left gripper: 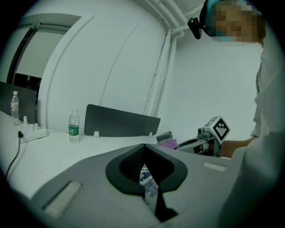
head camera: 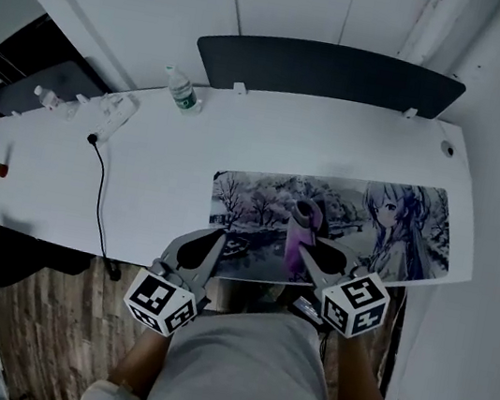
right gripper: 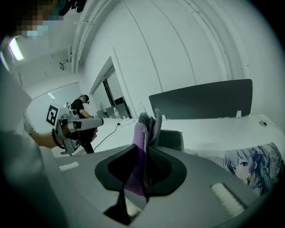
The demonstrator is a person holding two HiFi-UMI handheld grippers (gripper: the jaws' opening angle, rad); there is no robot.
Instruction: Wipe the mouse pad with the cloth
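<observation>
The long mouse pad (head camera: pixel 360 224) with an anime print lies along the front right of the white desk (head camera: pixel 140 176). My right gripper (head camera: pixel 307 248) is shut on a purple and grey cloth (head camera: pixel 307 219), which sticks up from its jaws over the pad's middle; the cloth (right gripper: pixel 143 133) fills the right gripper (right gripper: pixel 145 150) in its own view. At the pad's front left corner my left gripper (head camera: pixel 215 239) has its jaws together, with a strip of the printed pad (left gripper: pixel 145 174) showing between them. The left gripper view also shows the cloth (left gripper: pixel 167 143) and the right gripper (left gripper: pixel 187 143).
A water bottle (head camera: pixel 182 91) stands at the back left of the desk, near a power strip (head camera: pixel 114 113) with a black cable (head camera: pixel 100 188). A dark divider panel (head camera: pixel 329 70) runs along the desk's far edge. Another person (right gripper: pixel 80 105) stands far off.
</observation>
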